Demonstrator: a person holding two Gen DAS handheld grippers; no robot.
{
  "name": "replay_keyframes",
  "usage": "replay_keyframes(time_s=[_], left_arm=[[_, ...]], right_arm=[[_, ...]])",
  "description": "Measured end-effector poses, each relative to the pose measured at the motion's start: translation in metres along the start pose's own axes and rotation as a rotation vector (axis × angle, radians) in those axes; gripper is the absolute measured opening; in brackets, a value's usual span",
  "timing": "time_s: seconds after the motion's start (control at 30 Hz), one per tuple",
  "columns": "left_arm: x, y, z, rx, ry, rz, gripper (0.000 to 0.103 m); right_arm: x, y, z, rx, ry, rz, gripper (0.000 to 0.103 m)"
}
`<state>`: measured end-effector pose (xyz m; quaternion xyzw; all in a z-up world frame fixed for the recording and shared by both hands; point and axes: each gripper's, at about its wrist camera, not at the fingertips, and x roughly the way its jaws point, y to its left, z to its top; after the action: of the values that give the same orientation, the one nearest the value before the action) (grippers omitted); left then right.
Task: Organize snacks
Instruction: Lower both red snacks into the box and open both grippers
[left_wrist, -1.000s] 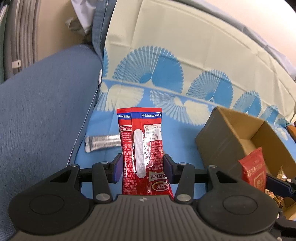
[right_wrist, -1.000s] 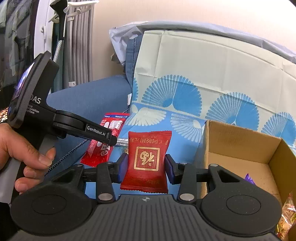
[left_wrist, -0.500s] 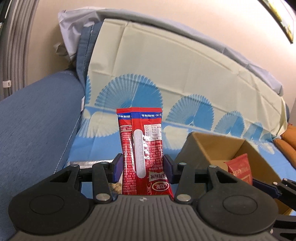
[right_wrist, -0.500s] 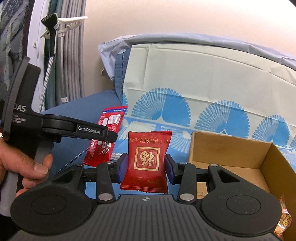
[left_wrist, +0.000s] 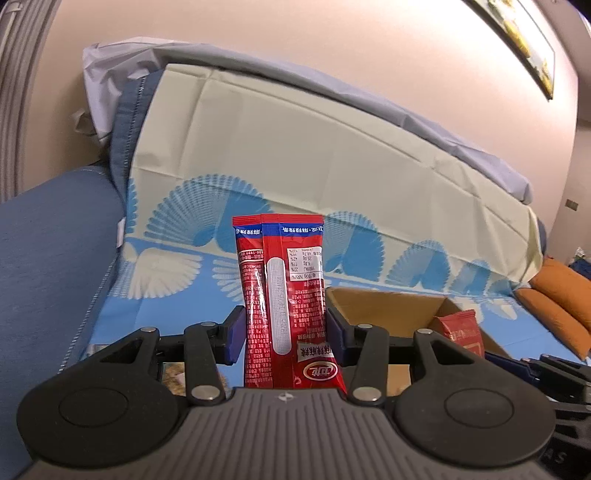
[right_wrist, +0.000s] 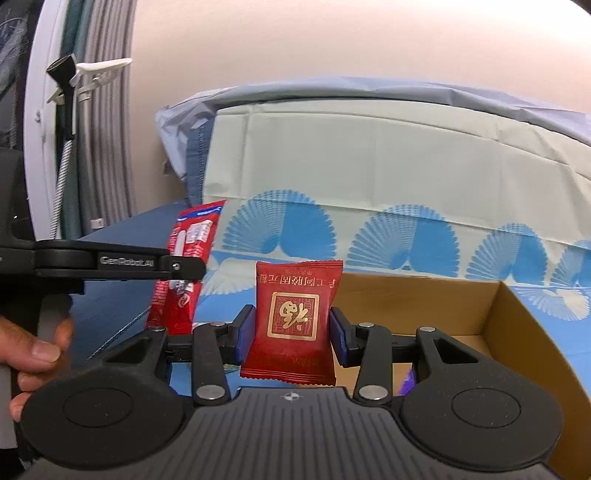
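Sofa cloth | cardboard box: purple wrapper | left tongs grip long red packet | right tongs grip square red packet

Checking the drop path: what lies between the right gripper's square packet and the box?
Nothing. In the right wrist view the square packet, pinched in the right gripper, sits just before the box with no object between them.

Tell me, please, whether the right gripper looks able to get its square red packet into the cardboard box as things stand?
Probably yes. The right gripper holds the square red packet beside the cardboard box, whose top is open, and nothing stands between them.
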<state>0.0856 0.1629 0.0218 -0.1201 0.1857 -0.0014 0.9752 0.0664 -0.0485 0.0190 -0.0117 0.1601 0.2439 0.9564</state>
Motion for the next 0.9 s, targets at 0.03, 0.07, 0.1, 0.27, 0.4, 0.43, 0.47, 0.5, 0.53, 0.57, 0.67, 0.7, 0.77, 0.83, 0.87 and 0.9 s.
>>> replay_keyframes(time_s=[0.03, 0.07, 0.1, 0.27, 0.4, 0.43, 0.47, 0.5, 0.53, 0.57, 0.67, 0.7, 0.77, 0.83, 0.87, 0.9], left_arm=[[0.0, -0.004, 0.0, 0.003, -0.004, -0.009, 0.05], [0.0, -0.007, 0.0, 0.008, -0.008, -0.017, 0.05], [0.0, -0.011, 0.0, 0.013, -0.012, -0.027, 0.05], [0.0, -0.032, -0.002, 0.035, -0.028, -0.068, 0.05], [-0.001, -0.051, -0.006, 0.057, -0.04, -0.111, 0.051], [-0.001, -0.057, -0.007, 0.062, -0.041, -0.126, 0.051], [-0.002, -0.063, -0.009, 0.069, -0.043, -0.139, 0.051], [-0.002, -0.069, -0.011, 0.078, -0.044, -0.15, 0.051], [-0.003, -0.074, -0.013, 0.086, -0.045, -0.161, 0.05], [-0.003, -0.08, -0.015, 0.095, -0.045, -0.174, 0.05], [-0.004, -0.097, -0.021, 0.123, -0.049, -0.212, 0.051], [-0.004, -0.103, -0.023, 0.136, -0.05, -0.226, 0.051], [-0.005, -0.114, -0.028, 0.158, -0.049, -0.248, 0.051], [-0.004, -0.122, -0.032, 0.175, -0.047, -0.267, 0.051], [-0.004, -0.126, -0.034, 0.183, -0.047, -0.273, 0.051], [-0.004, -0.129, -0.036, 0.189, -0.047, -0.28, 0.051]], right_arm=[[-0.001, -0.004, 0.0, 0.005, -0.001, -0.009, 0.044], [-0.001, -0.007, 0.0, 0.009, -0.003, -0.017, 0.044], [-0.001, -0.01, 0.0, 0.014, -0.006, -0.028, 0.044], [-0.006, -0.028, 0.001, 0.038, -0.023, -0.085, 0.044], [-0.009, -0.046, 0.001, 0.065, -0.034, -0.149, 0.044], [-0.01, -0.05, 0.001, 0.074, -0.034, -0.168, 0.044], [-0.011, -0.057, 0.0, 0.089, -0.035, -0.19, 0.044], [-0.012, -0.062, 0.0, 0.101, -0.036, -0.209, 0.044], [-0.013, -0.068, 0.0, 0.114, -0.038, -0.234, 0.044], [-0.013, -0.073, 0.0, 0.124, -0.039, -0.254, 0.044], [-0.016, -0.089, -0.001, 0.158, -0.043, -0.326, 0.044], [-0.017, -0.093, -0.002, 0.164, -0.043, -0.353, 0.044], [-0.019, -0.102, -0.004, 0.18, -0.042, -0.39, 0.044], [-0.022, -0.109, -0.007, 0.193, -0.045, -0.43, 0.044], [-0.023, -0.112, -0.007, 0.196, -0.048, -0.442, 0.044], [-0.024, -0.115, -0.008, 0.2, -0.051, -0.452, 0.044]])
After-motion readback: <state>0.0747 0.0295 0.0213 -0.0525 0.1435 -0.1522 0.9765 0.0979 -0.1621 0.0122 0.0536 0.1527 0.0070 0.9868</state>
